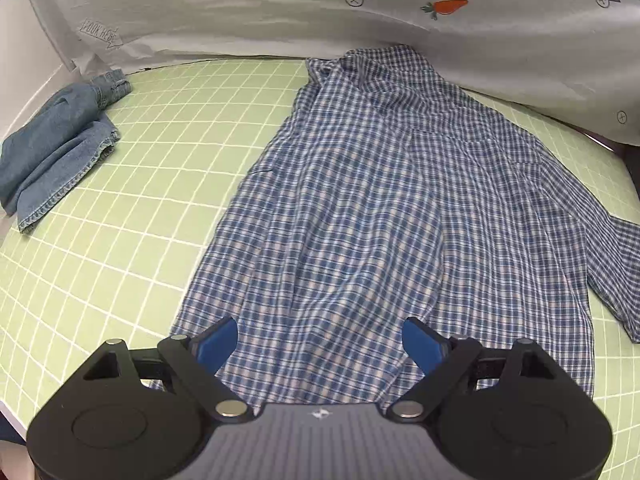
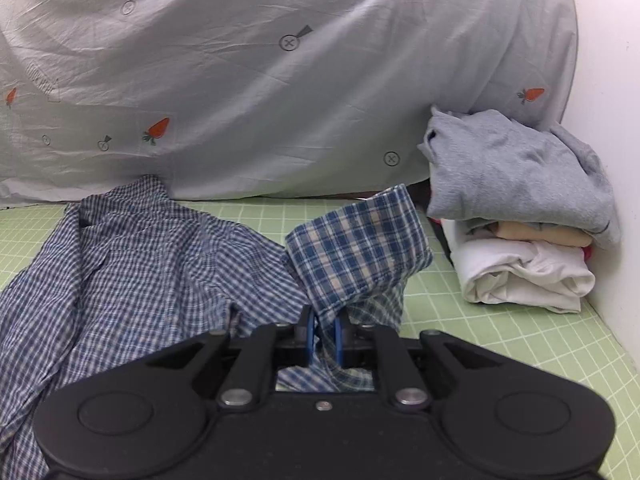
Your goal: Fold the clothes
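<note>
A blue and white plaid shirt (image 1: 360,200) lies spread on the green grid mat (image 1: 152,184), collar toward the back. My left gripper (image 1: 320,344) is open, its blue pads apart just above the shirt's near hem, holding nothing. In the right wrist view the same shirt (image 2: 140,264) lies at the left. My right gripper (image 2: 323,336) is shut on the shirt's sleeve (image 2: 360,252), which stands lifted and bunched above the fingers, cuff end upward.
Folded blue jeans (image 1: 56,152) lie at the mat's far left. A stack of folded clothes, grey on top (image 2: 520,184) and white below (image 2: 524,276), sits at the right against a white wall. A grey carrot-print sheet (image 2: 280,80) hangs behind the mat.
</note>
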Demonstrator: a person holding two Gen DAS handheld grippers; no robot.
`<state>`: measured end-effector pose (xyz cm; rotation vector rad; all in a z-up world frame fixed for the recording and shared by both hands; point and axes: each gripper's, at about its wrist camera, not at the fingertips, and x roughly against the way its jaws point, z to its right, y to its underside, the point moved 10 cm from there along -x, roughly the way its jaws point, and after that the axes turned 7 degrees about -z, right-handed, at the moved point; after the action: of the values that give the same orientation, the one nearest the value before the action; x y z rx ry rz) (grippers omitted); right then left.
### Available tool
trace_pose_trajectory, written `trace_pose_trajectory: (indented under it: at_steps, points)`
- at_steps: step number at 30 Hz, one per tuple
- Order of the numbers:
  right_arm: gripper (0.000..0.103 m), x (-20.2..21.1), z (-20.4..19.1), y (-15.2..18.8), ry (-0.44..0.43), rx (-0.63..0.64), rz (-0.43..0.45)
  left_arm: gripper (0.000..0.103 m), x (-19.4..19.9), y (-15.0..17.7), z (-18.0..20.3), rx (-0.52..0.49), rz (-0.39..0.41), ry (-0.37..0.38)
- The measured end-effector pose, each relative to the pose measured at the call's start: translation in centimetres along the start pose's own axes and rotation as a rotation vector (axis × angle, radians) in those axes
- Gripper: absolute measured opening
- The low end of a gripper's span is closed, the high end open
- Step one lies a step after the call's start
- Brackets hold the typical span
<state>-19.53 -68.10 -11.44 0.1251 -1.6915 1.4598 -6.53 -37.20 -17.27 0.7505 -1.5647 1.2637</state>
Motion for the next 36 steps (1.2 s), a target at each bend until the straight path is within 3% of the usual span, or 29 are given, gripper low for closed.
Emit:
trace_pose_trajectory:
  at_steps: [8,14,18,20,21,22,25,31,36]
  points:
    - [0.009,-2.3,-10.0,-1.4,-0.09,0.025,-0.02,0.089,-1.9,-2.7,-4.8,0.022,-0.014,0.0]
    - [0.009,-4.7,-19.0,-4.0,-0.208,0.115,-0.008,0.089,-4.6,-5.5,-7.7,0.058,-0.043,-0.016]
    - [0.009,-7.2,-24.2,-3.6,-0.293,0.183,-0.081,0.089,-6.0,-6.3,-8.1,0.079,-0.063,-0.021]
    - [0.013,-8.4,-26.7,-3.3,-0.335,0.218,-0.121,0.089,-6.7,-6.7,-8.3,0.089,-0.073,-0.024]
    - [0.021,-8.9,-27.4,-2.7,-0.348,0.229,-0.148,0.089,-7.1,-6.8,-8.4,0.094,-0.078,-0.025]
    - [0.032,-9.2,-27.7,-1.8,-0.357,0.238,-0.178,0.089,-7.4,-7.0,-8.5,0.099,-0.083,-0.026]
    - [0.047,-9.4,-27.7,-0.1,-0.37,0.237,-0.239,0.089,-8.5,-7.6,-8.8,0.114,-0.098,-0.03]
    - [0.076,-7.0,-23.8,-0.1,-0.343,0.126,-0.251,0.089,-9.1,-8.4,-8.7,0.119,-0.105,-0.034]
    - [0.084,-7.0,-19.1,-0.2,-0.206,0.053,-0.229,0.089,-6.8,-9.3,-6.4,0.063,-0.051,0.001]
